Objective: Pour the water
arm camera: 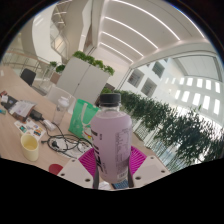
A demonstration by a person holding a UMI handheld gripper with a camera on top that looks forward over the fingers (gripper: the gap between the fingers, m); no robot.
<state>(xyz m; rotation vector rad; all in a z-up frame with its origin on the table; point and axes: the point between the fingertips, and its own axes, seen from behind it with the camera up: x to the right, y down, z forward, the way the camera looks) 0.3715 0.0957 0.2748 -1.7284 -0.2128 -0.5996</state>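
A clear plastic bottle (111, 140) with a black cap and pale pinkish liquid stands upright between my fingers, filling the middle of the gripper view. My gripper (111, 163) is shut on the bottle, both magenta pads (89, 160) pressing its lower sides. The bottle is held up above the table, which lies off to the left and below. A yellow cup (30, 146) stands on that table, left of the bottle.
The table (22, 125) at the left carries cables, papers and small items. A green bottle (80, 121) stands behind my bottle. White planter boxes with greenery (84, 70) rise beyond; a row of plants (185, 130) runs along the right.
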